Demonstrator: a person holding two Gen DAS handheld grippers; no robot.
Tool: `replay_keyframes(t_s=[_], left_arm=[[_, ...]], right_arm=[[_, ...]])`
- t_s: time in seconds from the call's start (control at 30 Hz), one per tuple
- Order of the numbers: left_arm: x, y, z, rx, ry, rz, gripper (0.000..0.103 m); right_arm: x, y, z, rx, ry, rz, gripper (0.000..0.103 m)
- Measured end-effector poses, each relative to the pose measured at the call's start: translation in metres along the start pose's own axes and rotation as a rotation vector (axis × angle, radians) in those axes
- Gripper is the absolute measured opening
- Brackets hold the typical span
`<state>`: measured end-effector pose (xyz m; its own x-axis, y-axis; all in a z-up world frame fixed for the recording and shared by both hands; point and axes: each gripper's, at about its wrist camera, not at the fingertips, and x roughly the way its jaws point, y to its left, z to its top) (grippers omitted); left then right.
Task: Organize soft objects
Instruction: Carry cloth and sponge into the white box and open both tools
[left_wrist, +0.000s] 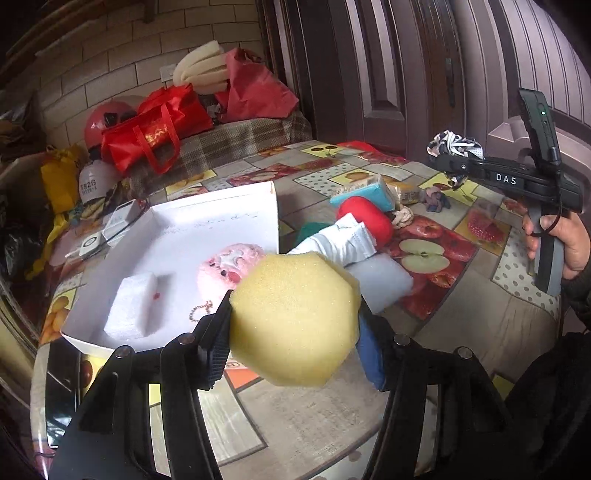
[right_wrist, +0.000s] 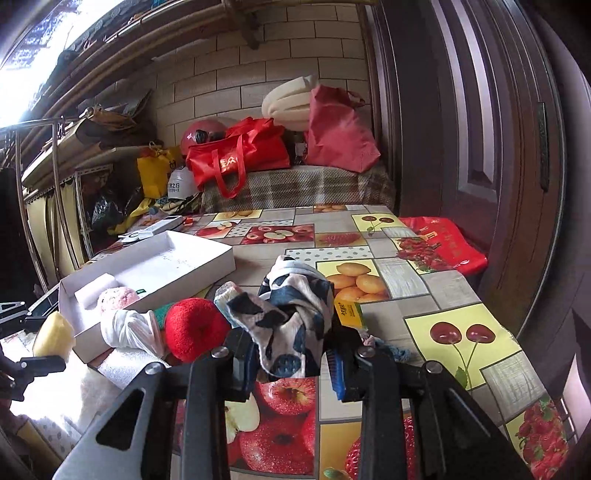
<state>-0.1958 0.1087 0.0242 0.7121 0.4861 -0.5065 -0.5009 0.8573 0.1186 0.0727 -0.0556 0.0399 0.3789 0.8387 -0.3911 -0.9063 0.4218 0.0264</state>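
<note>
Nearest our left wrist camera, the left gripper (left_wrist: 295, 328) holds a yellow sponge (left_wrist: 297, 319), its jaws pressing on both sides and standing at a middling width. The sponge hangs just above the near edge of the white box (left_wrist: 221, 218), where a pink plush toy (left_wrist: 231, 267) and a white foam block (left_wrist: 133, 306) already lie. To do this step well, we judge we should carry the sponge over the free floor of the box, lower it before we let go, and keep clear of the plush toy so nothing gets pushed out. Beyond the sponge on the fruit-patterned surface (left_wrist: 461, 236) wait a white rolled cloth (left_wrist: 340, 240), a red ball (left_wrist: 365, 218) and a teal sponge (left_wrist: 364, 194). To the right, a hand (left_wrist: 565, 243) raises the right gripper (left_wrist: 448, 164) with a patterned cloth.

Closest to our right wrist camera, the right gripper (right_wrist: 291, 360) has its jaws drawn narrow on a black-and-white sock (right_wrist: 291, 317), which bunches up between them and stands above the surface (right_wrist: 406, 280). The box (right_wrist: 207, 258) lies to the left, well apart from this sock, so we judge a wide carry across the red ball (right_wrist: 195, 328) is needed, lifting enough that the dangling sock does not drag. At the far left the yellow sponge (right_wrist: 53, 334) sits in the left gripper (right_wrist: 37, 350).
</note>
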Motion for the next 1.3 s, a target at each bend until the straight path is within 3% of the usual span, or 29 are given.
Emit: replay_keyframes(t_s=[0.17,0.3,0.57,0.77,0.93,1.17,1.3], left_arm=[[0.011,0.075,-0.004,-0.286,-0.068,0.207,0.059],[0.011,0.096,-0.008,-0.332,-0.095,0.317,0.059],[0.021,0.108,-0.009,-0.298,-0.103,0.393,0.059],[0.034,0.137,-0.006,-0.379,-0.108,0.426,0.059],[0.042,0.147,-0.004,-0.418,-0.116,0.45,0.059],[0.05,0.145,0.005,-0.394,-0.143,0.473,0.059],[0.051,0.149,0.004,-0.42,-0.141,0.467,0.059]], right_arm=[[0.006,0.02,0.003,-0.011,-0.022,0.022,0.03],[0.012,0.043,0.003,-0.038,-0.014,0.071,0.03],[0.028,0.098,0.0,-0.106,0.038,0.206,0.03],[0.047,0.135,-0.004,-0.128,0.096,0.292,0.03],[0.059,0.172,-0.007,-0.21,0.102,0.32,0.03],[0.074,0.209,-0.005,-0.253,0.108,0.379,0.03],[0.088,0.224,-0.005,-0.277,0.156,0.413,0.03]])
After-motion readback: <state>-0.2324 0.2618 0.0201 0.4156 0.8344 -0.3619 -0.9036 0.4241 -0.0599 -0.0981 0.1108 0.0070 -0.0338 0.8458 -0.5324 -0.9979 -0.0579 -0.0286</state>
